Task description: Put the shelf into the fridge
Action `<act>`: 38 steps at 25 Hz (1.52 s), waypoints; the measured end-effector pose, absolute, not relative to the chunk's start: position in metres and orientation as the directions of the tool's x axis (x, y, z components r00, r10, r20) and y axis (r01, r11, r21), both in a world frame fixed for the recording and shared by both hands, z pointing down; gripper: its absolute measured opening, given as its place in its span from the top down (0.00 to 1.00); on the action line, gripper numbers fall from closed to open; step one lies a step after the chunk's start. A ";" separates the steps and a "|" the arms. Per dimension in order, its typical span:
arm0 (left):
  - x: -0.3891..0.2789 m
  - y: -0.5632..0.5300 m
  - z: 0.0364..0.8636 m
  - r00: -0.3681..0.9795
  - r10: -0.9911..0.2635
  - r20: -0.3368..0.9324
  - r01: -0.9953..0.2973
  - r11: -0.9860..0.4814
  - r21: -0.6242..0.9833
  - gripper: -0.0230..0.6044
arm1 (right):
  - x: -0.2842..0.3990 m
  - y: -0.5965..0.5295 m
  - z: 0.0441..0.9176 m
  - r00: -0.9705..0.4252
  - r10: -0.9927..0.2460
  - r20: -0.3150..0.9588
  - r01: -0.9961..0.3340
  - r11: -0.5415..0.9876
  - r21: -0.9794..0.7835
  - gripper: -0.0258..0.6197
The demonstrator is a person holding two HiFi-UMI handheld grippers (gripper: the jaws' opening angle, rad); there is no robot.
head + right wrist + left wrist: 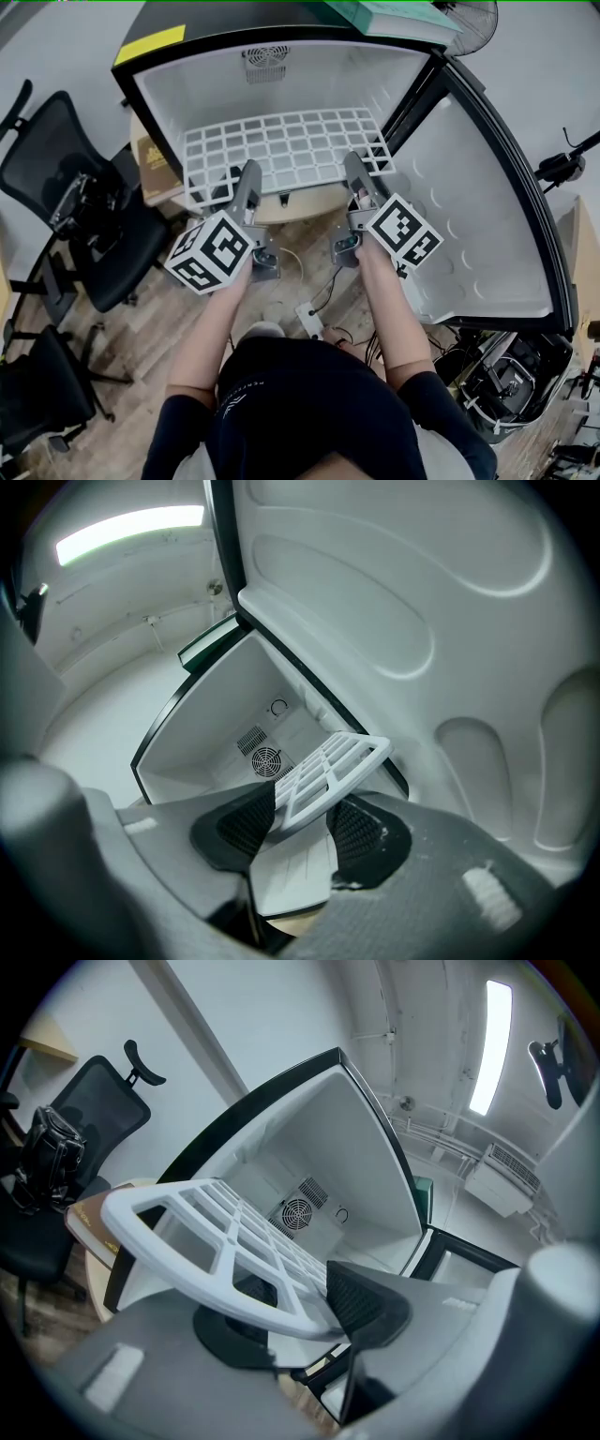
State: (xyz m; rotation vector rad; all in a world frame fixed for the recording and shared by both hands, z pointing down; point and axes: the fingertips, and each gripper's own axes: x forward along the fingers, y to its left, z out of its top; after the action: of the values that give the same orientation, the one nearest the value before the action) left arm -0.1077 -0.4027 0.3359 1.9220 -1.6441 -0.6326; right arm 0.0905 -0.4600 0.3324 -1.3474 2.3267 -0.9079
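The white lattice shelf [281, 145] lies roughly level inside the open fridge [202, 84], with its front edge toward me. My left gripper [246, 176] holds the front edge near the left corner, and my right gripper [358, 176] holds it near the right corner. In the left gripper view the shelf [206, 1232] runs between the pads of the left gripper [300, 1307], which touch its rim. In the right gripper view a shelf corner [333, 766] sits pinched between the pads of the right gripper [302, 817]. The fan grille on the fridge's back wall [296, 1213] shows beyond the shelf.
The fridge door [478, 206] stands open on the right. Black office chairs [66, 197] are at the left, beside a cardboard box [150, 164]. A power strip with cables [309, 319] lies on the wooden floor by my feet. Boxes and gear [506, 375] crowd the lower right.
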 end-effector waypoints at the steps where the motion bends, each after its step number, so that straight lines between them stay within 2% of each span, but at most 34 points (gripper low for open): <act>1: -0.108 -0.404 0.337 0.154 -0.988 -0.008 -0.738 -0.120 0.664 0.69 | 0.090 -0.462 0.332 -0.513 -0.857 0.052 -0.666 0.359 -0.654 0.69; 21: -0.109 -0.403 0.334 0.174 -0.983 -0.054 -0.747 -0.168 0.644 0.68 | 0.090 -0.463 0.333 -0.449 -0.893 0.001 -0.671 0.337 -0.661 0.69; 38: -0.110 -0.408 0.333 0.158 -0.987 -0.033 -0.747 -0.141 0.649 0.68 | 0.089 -0.468 0.334 -0.459 -0.887 0.047 -0.685 0.320 -0.654 0.69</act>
State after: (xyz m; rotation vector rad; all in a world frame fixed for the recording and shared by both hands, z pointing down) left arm -0.1098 -0.4077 0.3335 1.9496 -1.6427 -0.6422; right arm 0.0892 -0.4681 0.3335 -1.4091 2.2704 -0.8847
